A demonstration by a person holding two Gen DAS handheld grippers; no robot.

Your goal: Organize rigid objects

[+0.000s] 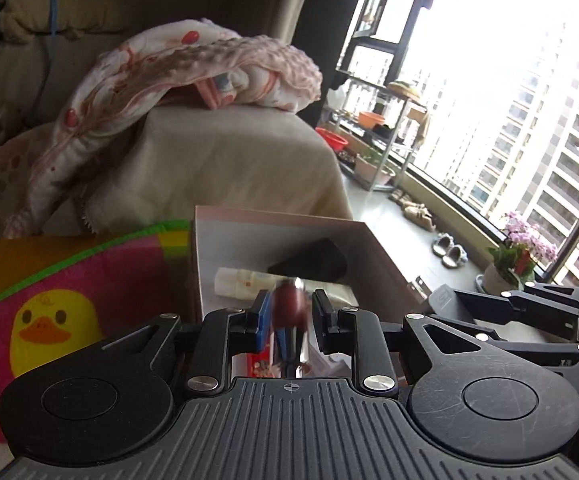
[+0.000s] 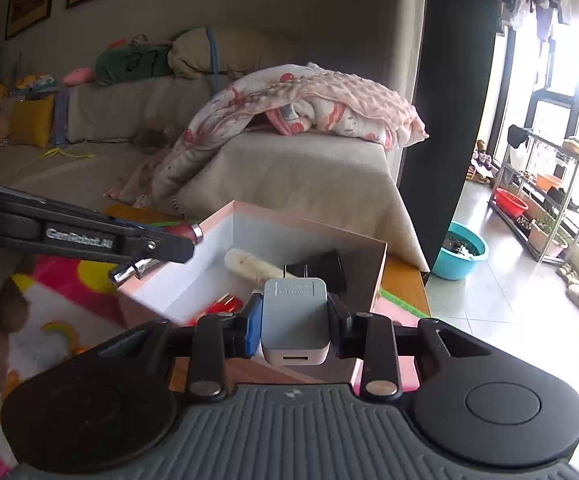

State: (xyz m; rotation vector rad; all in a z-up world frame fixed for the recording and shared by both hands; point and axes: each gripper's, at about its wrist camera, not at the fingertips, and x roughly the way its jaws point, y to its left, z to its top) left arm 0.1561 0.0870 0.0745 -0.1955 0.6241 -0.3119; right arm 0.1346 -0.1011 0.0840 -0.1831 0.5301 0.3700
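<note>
A pink open box [image 2: 245, 210] with a white inside stands on the table; it also shows in the left wrist view [image 1: 277, 216]. Inside lie a cream tube [image 2: 249, 265], a black object [image 2: 325, 266] and something red [image 2: 221, 307]. My right gripper [image 2: 294, 318] is shut on a grey-white USB charger plug [image 2: 294, 312], held above the box's near edge. My left gripper [image 1: 289, 314] has its jaws apart around a blurred dark red and chrome tool [image 1: 289, 312] over the box; whether the pads touch it is unclear. The left gripper also shows in the right wrist view [image 2: 161, 248].
A colourful duck-print mat [image 1: 57, 304] covers the table left of the box. A beige sofa [image 2: 289, 172] with a pink blanket [image 2: 309, 108] lies behind. A teal basin [image 2: 463, 254], shelves and shoes are on the floor at right.
</note>
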